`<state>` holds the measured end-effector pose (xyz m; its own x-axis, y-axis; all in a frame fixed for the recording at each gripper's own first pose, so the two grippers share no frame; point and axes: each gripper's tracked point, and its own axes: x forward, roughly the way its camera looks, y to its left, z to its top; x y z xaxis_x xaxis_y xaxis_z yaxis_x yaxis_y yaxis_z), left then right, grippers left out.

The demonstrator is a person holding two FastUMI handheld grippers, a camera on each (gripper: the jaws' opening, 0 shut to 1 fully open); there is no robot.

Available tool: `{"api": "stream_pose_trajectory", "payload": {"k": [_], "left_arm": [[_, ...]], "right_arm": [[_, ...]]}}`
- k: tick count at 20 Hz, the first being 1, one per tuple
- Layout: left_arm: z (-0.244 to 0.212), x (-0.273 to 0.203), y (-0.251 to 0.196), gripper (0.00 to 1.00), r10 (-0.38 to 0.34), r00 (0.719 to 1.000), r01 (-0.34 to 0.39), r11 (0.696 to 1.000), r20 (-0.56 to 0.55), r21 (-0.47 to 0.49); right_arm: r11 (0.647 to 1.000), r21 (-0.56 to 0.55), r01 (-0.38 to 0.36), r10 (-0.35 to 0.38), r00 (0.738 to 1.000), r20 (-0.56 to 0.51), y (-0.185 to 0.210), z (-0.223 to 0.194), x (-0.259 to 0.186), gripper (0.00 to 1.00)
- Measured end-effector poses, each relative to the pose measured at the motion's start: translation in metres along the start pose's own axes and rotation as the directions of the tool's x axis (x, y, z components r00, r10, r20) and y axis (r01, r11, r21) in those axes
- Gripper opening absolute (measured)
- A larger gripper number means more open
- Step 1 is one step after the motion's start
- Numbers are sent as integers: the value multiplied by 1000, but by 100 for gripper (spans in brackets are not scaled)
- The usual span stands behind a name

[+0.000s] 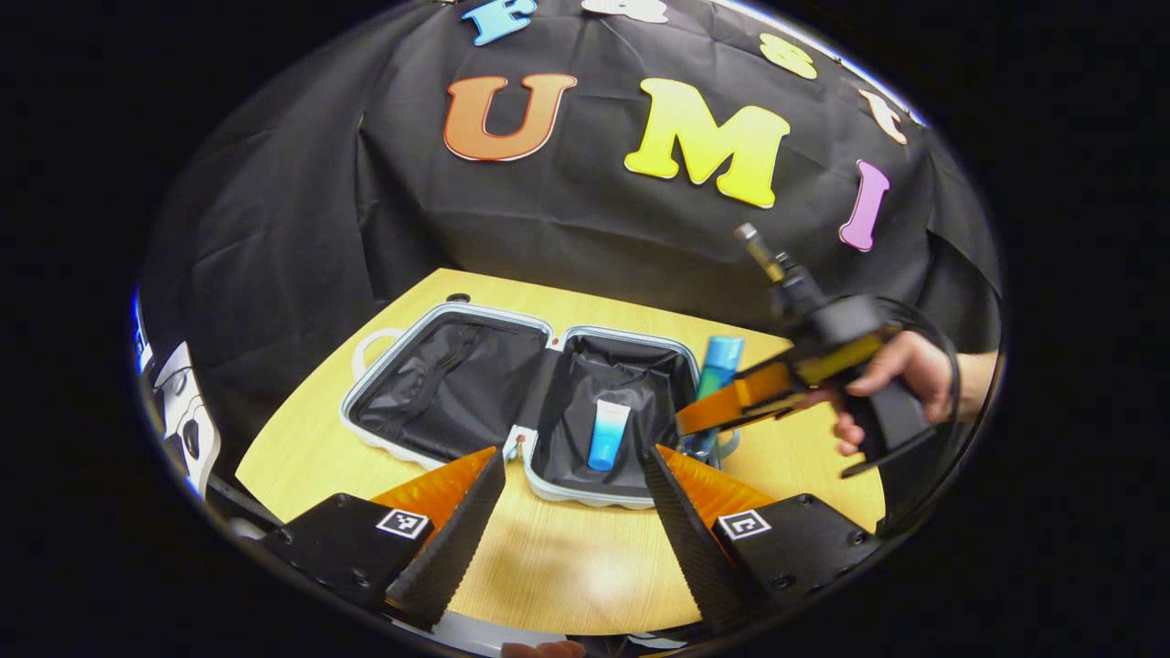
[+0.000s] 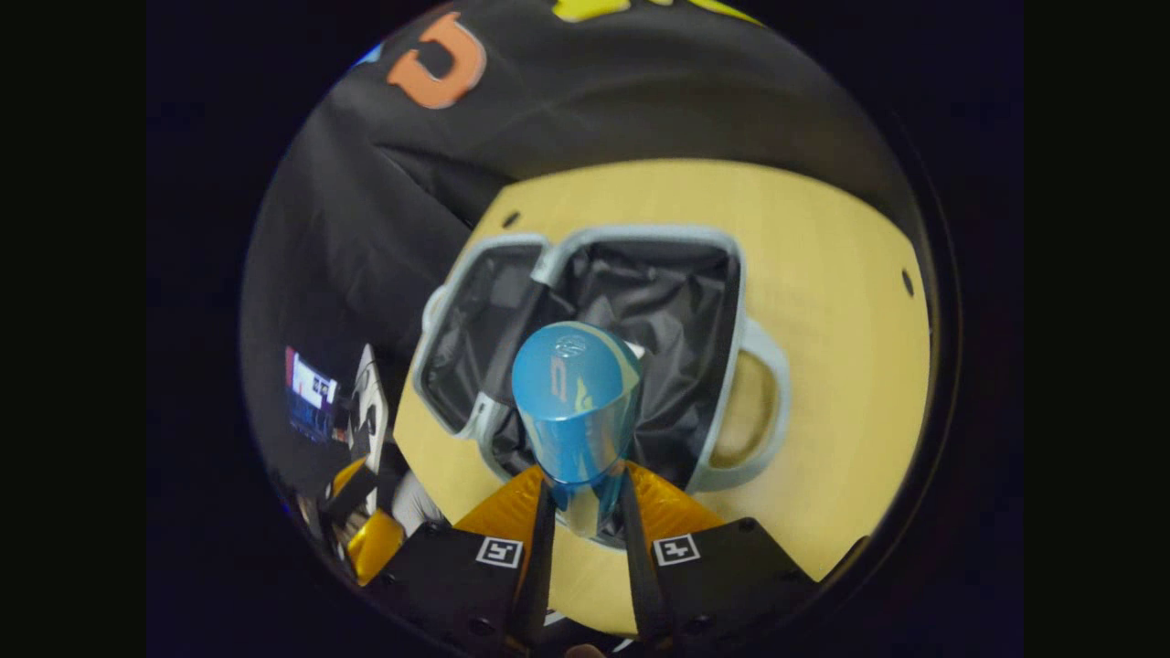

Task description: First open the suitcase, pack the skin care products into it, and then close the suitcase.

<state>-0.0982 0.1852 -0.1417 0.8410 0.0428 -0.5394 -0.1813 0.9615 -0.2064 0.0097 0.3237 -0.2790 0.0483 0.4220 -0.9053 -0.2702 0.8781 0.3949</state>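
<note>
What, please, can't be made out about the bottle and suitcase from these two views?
- Blue bottle base: right gripper view, hidden between the right tool's fingers; left gripper view, that tool covers its lower part.
- Small tube label: left gripper view, too small.
- Suitcase lining: right gripper view, partly behind the bottle.

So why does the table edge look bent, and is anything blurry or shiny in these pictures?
Left gripper view: the fisheye lens bows the table edge, and a soft glare patch sits near the camera. Right gripper view: the blue bottle, held close in the right gripper, reflects light on its cap, and the background left is blurred.
</note>
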Motion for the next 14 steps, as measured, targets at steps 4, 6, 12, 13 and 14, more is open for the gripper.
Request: {"api": "stream_pose_trajectory", "payload": {"k": [4, 6, 12, 13, 14], "left_arm": [[-18, -17, 11, 99, -8, 1000, 8, 1000, 1, -17], [-21, -23, 16, 99, -11, 1000, 11, 999, 1, -43], [-13, -22, 26, 99, -46, 999, 48, 993, 27, -108], [-10, -21, 27, 99, -47, 998, 51, 993, 36, -109], [-8, -20, 29, 99, -47, 998, 51, 993, 43, -107]], "right_arm": [[979, 173, 111, -99, 992, -76, -22, 10, 48, 35], [961, 220, 170, -149, 983, -106, -33, 11, 60, 35], [920, 277, 278, -248, 959, -140, -43, 13, 81, 35], [917, 282, 281, -252, 958, -137, -43, 14, 82, 35], [916, 287, 279, -250, 959, -136, -45, 14, 81, 35]]}}
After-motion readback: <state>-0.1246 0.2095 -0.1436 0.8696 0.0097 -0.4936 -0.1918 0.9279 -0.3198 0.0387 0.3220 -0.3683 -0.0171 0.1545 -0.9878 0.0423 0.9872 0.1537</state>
